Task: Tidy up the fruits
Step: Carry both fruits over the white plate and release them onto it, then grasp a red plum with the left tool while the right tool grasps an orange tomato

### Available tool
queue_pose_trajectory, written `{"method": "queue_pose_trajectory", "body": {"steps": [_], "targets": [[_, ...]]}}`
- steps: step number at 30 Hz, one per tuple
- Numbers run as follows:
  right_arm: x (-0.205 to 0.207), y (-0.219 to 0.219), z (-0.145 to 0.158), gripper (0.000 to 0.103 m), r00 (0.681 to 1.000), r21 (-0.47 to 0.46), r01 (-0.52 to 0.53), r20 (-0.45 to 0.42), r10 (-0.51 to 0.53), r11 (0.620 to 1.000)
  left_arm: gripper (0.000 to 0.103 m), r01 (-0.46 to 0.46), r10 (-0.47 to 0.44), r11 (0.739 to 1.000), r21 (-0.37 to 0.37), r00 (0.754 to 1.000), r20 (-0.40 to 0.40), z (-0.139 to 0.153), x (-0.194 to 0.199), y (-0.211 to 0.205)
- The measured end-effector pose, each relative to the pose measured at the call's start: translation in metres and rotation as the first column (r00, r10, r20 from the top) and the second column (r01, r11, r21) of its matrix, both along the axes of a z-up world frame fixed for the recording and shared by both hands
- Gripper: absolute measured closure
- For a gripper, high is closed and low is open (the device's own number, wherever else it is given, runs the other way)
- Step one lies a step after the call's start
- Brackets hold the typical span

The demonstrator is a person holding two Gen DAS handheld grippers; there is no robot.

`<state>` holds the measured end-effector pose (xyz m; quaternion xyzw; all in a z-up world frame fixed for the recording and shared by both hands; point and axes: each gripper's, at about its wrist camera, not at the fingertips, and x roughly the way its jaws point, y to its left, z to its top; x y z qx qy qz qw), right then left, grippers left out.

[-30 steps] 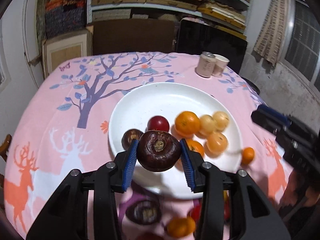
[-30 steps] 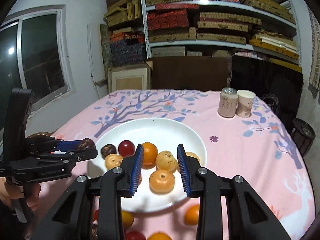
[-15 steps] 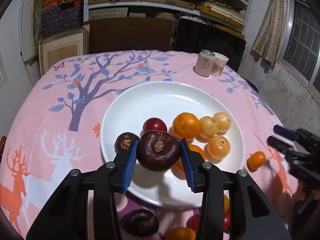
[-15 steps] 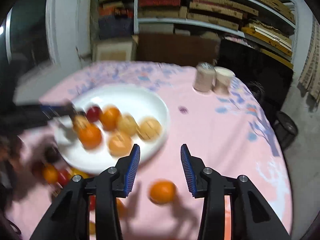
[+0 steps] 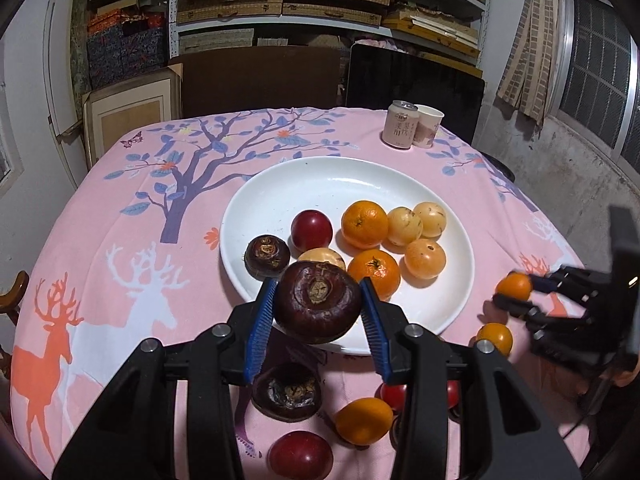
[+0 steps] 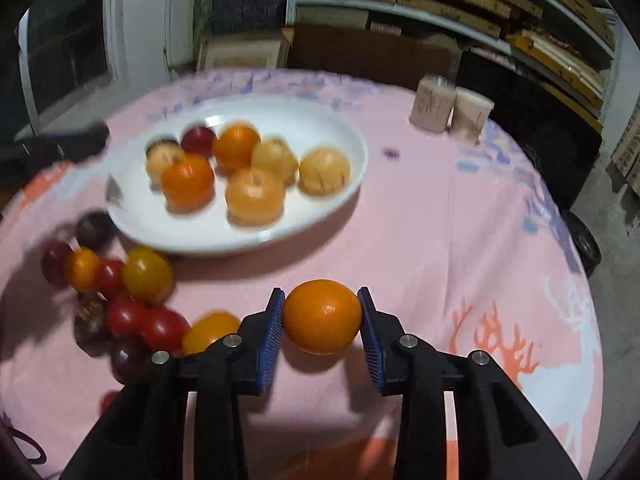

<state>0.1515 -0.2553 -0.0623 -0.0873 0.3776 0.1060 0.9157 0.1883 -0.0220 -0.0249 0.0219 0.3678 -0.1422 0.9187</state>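
My left gripper [image 5: 318,314] is shut on a large dark purple fruit [image 5: 318,298], held just above the near rim of the white plate [image 5: 320,184]. On the plate lie oranges, pale yellow fruits, a red fruit [image 5: 311,230] and a small dark fruit [image 5: 267,257]. To the plate's right, my right gripper [image 6: 322,322] is low over the pink cloth. Its jaws are closing, and the blue pads touch both sides of an orange [image 6: 322,316]. In the left wrist view this right gripper [image 5: 516,292] shows with the orange at its tips.
Loose fruit lies on the cloth in front of the plate: a dark fruit [image 5: 286,392], an orange [image 5: 364,420], a red fruit [image 5: 300,458] and another orange [image 5: 494,338]. A can [image 5: 400,130] and paper cup [image 5: 428,130] stand at the far right. The table edge drops off on the right.
My right gripper swung from over the plate to the right, sank to the cloth and closed around an orange. My left gripper shifted slightly, with the dark fruit still in it.
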Motion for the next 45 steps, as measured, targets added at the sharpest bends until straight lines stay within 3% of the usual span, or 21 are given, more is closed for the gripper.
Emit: {"method": "queue_pose_trajectory", "body": {"steps": [5, 12, 13, 14, 16, 17, 21, 24, 29, 34, 39, 40, 41, 44, 45], "targets": [[0.017, 0.007, 0.04, 0.066, 0.995, 0.091, -0.073, 0.076, 0.066, 0.993, 0.062, -0.001, 0.001, 1.0, 0.021, 1.0, -0.023, -0.007, 0.015, -0.007], [0.038, 0.057, 0.033, 0.065, 0.988, 0.039, -0.147, 0.058, 0.144, 0.988, 0.062, 0.012, -0.01, 0.999, 0.032, 0.998, -0.061, -0.017, 0.024, -0.016], [0.038, 0.06, 0.032, 0.056, 0.988, 0.031, -0.147, 0.055, 0.145, 0.989, 0.059, 0.014, -0.011, 0.999, 0.04, 0.998, -0.064, -0.018, 0.025, -0.017], [0.035, 0.06, 0.032, 0.053, 0.988, 0.029, -0.139, 0.065, 0.137, 0.99, 0.049, 0.012, -0.009, 0.999, 0.041, 0.998, -0.064, -0.019, 0.024, -0.017], [0.027, 0.054, 0.036, 0.052, 0.99, 0.052, -0.124, 0.08, 0.12, 0.991, 0.034, -0.006, 0.007, 0.999, 0.035, 0.999, -0.038, -0.015, 0.02, -0.013], [0.023, 0.049, 0.038, 0.052, 0.99, 0.069, -0.117, 0.084, 0.112, 0.991, 0.032, -0.013, 0.014, 0.999, 0.033, 1.0, -0.025, -0.013, 0.018, -0.01], [-0.001, 0.022, 0.043, 0.051, 0.994, 0.162, -0.082, 0.089, 0.068, 0.983, 0.032, -0.012, 0.012, 1.0, 0.012, 1.0, -0.011, -0.002, 0.003, -0.001], [-0.025, 0.003, 0.037, 0.045, 0.996, 0.231, -0.055, 0.077, 0.038, 0.971, 0.032, 0.001, 0.0, 0.999, 0.041, 1.0, -0.019, -0.003, -0.017, 0.005], [-0.048, -0.018, 0.018, 0.044, 0.998, 0.339, -0.017, 0.057, -0.003, 0.941, 0.032, 0.031, -0.027, 0.995, 0.097, 0.998, -0.049, -0.019, -0.058, 0.014], [-0.053, -0.019, 0.003, 0.044, 0.999, 0.354, -0.01, 0.043, -0.005, 0.935, 0.032, 0.042, -0.027, 0.979, 0.199, 0.996, -0.08, -0.049, -0.087, 0.013], [-0.057, -0.019, 0.003, 0.044, 0.998, 0.362, -0.032, 0.059, 0.011, 0.932, 0.032, 0.009, 0.01, 0.985, 0.174, 0.994, -0.106, -0.06, -0.077, 0.02], [-0.057, -0.02, 0.003, 0.044, 0.999, 0.366, -0.028, 0.053, 0.009, 0.93, 0.034, 0.009, 0.011, 0.988, 0.157, 0.992, -0.124, -0.063, -0.073, 0.022], [-0.056, -0.022, 0.002, 0.044, 0.999, 0.37, -0.024, 0.047, 0.007, 0.929, 0.048, 0.013, 0.007, 0.991, 0.134, 0.989, -0.148, -0.066, -0.067, 0.023], [-0.053, -0.025, -0.001, 0.044, 1.0, 0.38, -0.013, 0.023, 0.004, 0.925, 0.065, 0.029, -0.013, 0.994, 0.109, 0.989, -0.15, -0.067, -0.066, 0.024], [-0.052, -0.024, -0.002, 0.044, 1.0, 0.378, -0.015, 0.016, 0.01, 0.926, 0.065, 0.032, -0.016, 0.993, 0.111, 0.99, -0.141, -0.066, -0.068, 0.023]]}}
